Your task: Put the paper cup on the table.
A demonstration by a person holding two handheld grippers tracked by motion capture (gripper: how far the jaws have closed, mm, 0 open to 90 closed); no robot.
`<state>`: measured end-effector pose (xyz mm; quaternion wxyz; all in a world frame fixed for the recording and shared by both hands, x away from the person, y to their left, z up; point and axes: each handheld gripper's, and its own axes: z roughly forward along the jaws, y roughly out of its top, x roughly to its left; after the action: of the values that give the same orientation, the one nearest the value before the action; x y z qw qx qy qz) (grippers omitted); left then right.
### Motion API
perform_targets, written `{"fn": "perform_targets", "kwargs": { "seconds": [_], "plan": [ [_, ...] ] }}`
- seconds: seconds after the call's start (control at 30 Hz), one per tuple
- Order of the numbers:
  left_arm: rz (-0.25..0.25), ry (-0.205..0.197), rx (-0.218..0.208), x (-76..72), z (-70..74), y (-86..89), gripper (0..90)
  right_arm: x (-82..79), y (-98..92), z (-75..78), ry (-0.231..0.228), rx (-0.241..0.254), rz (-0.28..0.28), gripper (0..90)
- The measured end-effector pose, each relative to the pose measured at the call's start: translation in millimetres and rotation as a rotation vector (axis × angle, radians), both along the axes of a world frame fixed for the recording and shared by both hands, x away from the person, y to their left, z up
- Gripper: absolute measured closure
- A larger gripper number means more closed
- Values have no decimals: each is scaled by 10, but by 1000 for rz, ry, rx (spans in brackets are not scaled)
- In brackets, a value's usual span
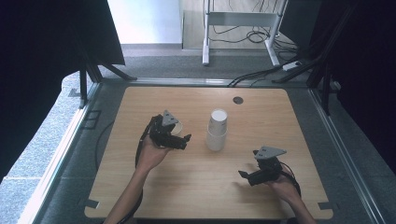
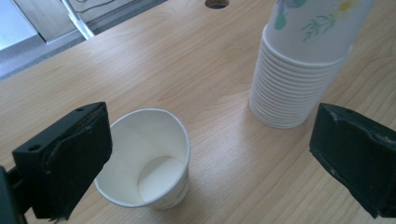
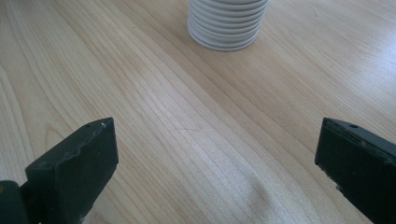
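An upside-down stack of white paper cups (image 1: 217, 129) with a flower print stands in the middle of the wooden table (image 1: 196, 191). To its left a single white cup (image 1: 178, 127) stands upright with nothing in it. In the left gripper view this cup (image 2: 149, 158) sits between the wide-apart jaws, right against the left jaw and far from the right one, with the stack (image 2: 299, 70) beyond. My left gripper (image 1: 180, 135) (image 2: 210, 140) is open. My right gripper (image 1: 248, 164) (image 3: 217, 140) is open over bare wood, a short way in front of the stack's base (image 3: 228, 23).
A round cable hole (image 1: 238, 100) (image 2: 216, 3) lies in the tabletop behind the stack. Metal frame rails run along the table's sides. Cables and a desk leg (image 1: 206, 51) stand on the floor past the far edge.
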<state>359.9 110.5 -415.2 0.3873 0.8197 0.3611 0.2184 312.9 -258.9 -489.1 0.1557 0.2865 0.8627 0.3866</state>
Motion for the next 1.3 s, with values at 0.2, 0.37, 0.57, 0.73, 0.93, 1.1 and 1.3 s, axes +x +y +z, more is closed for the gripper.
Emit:
{"fn": "perform_targets", "kwargs": {
  "seconds": [0.2,0.37,0.57,0.73,0.93,1.1,1.3],
  "plan": [
    [-26,-18,27,-122,42,-49,0,-3,16,-10,-1,-10,5,0],
    [-41,-24,21,-218,68,-67,0,-5,20,-14,0,-17,9,0],
    [-46,-24,22,-334,57,-41,0,-6,19,-13,0,-18,10,0],
    [-35,-23,-6,-432,31,28,0,-5,25,-20,2,-22,13,0],
    [-17,-27,-23,-557,-43,107,0,-6,32,-26,3,-30,17,0],
    [1,-29,-29,-659,-120,181,0,-9,37,-32,1,-35,17,0],
    [3,-16,-33,-737,-263,229,0,-13,43,-35,4,-37,22,1]
  ]
}}
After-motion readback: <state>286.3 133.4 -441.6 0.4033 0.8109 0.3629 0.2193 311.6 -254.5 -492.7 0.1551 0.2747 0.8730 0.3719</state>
